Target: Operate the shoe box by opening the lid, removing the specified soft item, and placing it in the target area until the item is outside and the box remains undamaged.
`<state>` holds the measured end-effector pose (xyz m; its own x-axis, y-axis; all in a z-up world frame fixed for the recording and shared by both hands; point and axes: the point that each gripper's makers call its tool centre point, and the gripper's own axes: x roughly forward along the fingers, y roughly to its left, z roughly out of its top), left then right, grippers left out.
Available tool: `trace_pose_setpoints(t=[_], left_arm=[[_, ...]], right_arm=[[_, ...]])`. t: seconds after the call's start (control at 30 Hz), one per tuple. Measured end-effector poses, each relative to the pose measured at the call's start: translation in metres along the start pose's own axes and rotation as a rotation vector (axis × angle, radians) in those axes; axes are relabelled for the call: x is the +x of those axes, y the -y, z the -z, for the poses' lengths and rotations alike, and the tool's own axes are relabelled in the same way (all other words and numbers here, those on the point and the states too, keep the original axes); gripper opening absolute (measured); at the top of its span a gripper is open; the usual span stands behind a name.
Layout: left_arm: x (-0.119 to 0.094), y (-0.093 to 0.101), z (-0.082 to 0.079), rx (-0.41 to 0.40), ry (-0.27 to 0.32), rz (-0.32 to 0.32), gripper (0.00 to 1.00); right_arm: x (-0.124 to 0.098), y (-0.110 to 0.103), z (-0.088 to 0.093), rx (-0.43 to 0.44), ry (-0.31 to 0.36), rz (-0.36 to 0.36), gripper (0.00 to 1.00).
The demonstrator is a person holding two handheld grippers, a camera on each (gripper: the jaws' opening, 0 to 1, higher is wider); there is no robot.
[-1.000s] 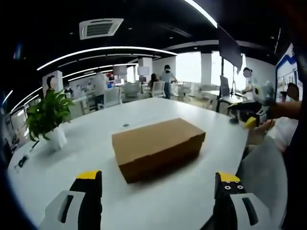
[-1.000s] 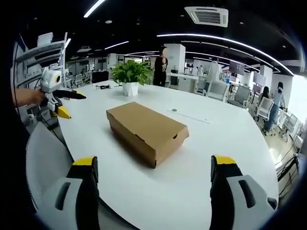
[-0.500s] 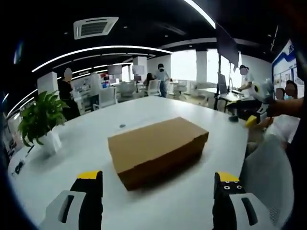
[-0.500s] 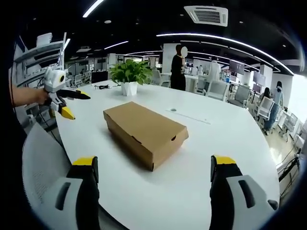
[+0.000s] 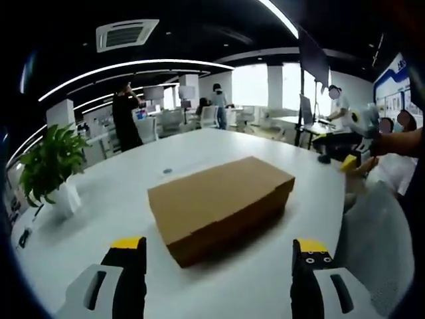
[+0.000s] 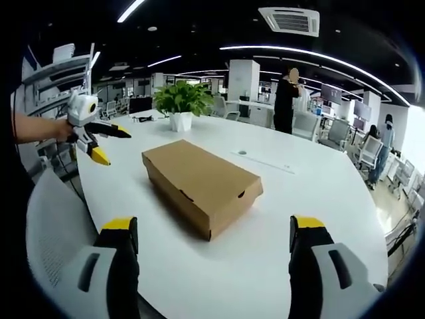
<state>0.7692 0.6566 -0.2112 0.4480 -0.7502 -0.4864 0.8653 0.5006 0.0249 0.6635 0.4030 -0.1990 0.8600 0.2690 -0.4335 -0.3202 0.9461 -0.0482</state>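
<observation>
A closed brown cardboard shoe box (image 5: 219,203) (image 6: 199,183) lies in the middle of a large white table (image 5: 99,206) (image 6: 319,186). Its lid is down, so what is inside is hidden. My left gripper (image 5: 216,256) is open, its yellow-tipped jaws standing wide apart short of the box. My right gripper (image 6: 212,232) is open too, short of the box's near end. From the left, the left gripper (image 6: 99,136) comes into the right gripper view with a hand on it. At the right of the left gripper view, the right gripper (image 5: 352,156) shows, held by a hand.
A potted green plant (image 5: 46,169) (image 6: 180,106) stands on the table near one end. A grey chair back (image 5: 372,246) (image 6: 53,219) sits at the table's edge. Desks, chairs and several people fill the office behind, one person (image 6: 287,93) walking past.
Both cameras have edged closer to the box, which looks a little larger. The person in dark clothes has walked on along the far side of the table. The box has not moved.
</observation>
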Motion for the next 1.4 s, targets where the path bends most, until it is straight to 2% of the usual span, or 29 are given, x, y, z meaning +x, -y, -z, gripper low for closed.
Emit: trace_pose_setpoints(t=[0.27, 0.6, 0.97, 1.2, 1.4], left_arm=[[0.011, -0.012, -0.001, 0.008, -0.003, 0.006, 0.88], [0.023, -0.026, 0.003, 0.023, -0.02, 0.001, 0.78], [0.037, -0.033, 0.014, 0.046, -0.064, 0.013, 0.7], [0.049, -0.051, 0.027, 0.042, -0.089, 0.003, 0.65], [0.057, -0.058, 0.031, 0.048, -0.101, 0.005, 0.63]], right_arm=[[0.009, 0.003, 0.0, -0.005, 0.002, -0.007, 0.84], [0.025, 0.005, 0.003, -0.007, 0.014, -0.021, 0.77], [0.047, 0.003, 0.012, -0.02, -0.008, -0.037, 0.7], [0.061, 0.005, 0.02, -0.028, -0.033, -0.041, 0.64], [0.071, 0.004, 0.024, -0.015, -0.045, -0.031, 0.59]])
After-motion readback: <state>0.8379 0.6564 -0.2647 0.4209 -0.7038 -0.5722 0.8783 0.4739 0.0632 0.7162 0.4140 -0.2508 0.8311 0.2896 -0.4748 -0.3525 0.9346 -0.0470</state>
